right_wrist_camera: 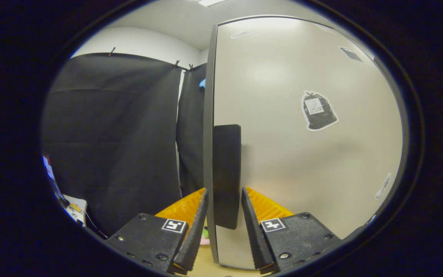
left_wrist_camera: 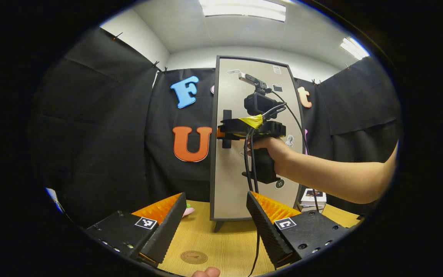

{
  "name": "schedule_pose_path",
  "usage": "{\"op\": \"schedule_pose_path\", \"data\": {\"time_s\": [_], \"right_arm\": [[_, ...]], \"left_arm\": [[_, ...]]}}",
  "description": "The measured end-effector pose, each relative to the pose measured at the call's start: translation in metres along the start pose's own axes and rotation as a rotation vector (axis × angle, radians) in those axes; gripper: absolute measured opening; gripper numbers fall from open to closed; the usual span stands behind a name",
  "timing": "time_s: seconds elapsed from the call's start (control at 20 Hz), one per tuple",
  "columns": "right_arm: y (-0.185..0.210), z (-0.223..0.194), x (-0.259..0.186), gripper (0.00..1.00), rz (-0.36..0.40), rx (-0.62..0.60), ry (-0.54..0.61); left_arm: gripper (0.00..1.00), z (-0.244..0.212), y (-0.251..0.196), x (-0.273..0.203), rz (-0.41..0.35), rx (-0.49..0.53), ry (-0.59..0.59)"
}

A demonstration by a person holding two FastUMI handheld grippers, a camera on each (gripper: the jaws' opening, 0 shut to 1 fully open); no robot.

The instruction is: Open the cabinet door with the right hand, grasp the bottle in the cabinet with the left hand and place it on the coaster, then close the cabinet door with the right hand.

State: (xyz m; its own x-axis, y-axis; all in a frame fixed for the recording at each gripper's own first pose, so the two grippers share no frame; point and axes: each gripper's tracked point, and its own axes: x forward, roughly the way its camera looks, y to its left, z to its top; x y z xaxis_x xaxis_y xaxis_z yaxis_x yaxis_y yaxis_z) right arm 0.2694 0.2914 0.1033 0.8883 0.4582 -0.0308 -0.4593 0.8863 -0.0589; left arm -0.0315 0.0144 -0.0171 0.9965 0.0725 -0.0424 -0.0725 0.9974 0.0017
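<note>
While straddling the black handle (right_wrist_camera: 226, 175) on the shut cabinet door (right_wrist_camera: 302, 154), right gripper (right_wrist_camera: 223, 215) fingers near yet contact unclear; left gripper (left_wrist_camera: 215, 223) spread wide, empty, coaster (left_wrist_camera: 194, 257) partly cut off.

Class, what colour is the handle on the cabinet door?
Black: the handle on the beige cabinet door, best seen in the right gripper view.

I am working in a staged recording booth, not a home: black cloth (left_wrist_camera: 102, 127) is hanging on clips as walls, white office walls and ceiling lights (left_wrist_camera: 242, 9) are showing above it, and a lone cabinet (left_wrist_camera: 233, 184) is standing on a wooden desk (left_wrist_camera: 221, 242).
</note>
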Motion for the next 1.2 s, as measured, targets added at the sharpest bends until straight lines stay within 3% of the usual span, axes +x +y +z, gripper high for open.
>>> {"op": "schedule_pose_path", "data": {"time_s": [0.05,0.1,0.35,1.2], "right_arm": [[0.0,0.001,0.001,0.44,-0.005,0.004,-0.003],[0.0,0.0,0.001,0.39,-0.004,0.0,0.001],[-0.002,-0.001,0.001,0.27,-0.025,0.026,0.007],[0.0,-0.006,-0.025,0.27,0.044,-0.019,0.024]], "left_arm": [[0.95,0.0,0.002,0.0,0.002,-0.002,-0.002],[0.95,0.0,0.003,0.001,0.006,-0.003,-0.002],[0.95,0.003,0.009,0.0,0.017,-0.007,-0.009],[0.95,0.0,0.01,-0.004,0.009,0.01,-0.007]]}}
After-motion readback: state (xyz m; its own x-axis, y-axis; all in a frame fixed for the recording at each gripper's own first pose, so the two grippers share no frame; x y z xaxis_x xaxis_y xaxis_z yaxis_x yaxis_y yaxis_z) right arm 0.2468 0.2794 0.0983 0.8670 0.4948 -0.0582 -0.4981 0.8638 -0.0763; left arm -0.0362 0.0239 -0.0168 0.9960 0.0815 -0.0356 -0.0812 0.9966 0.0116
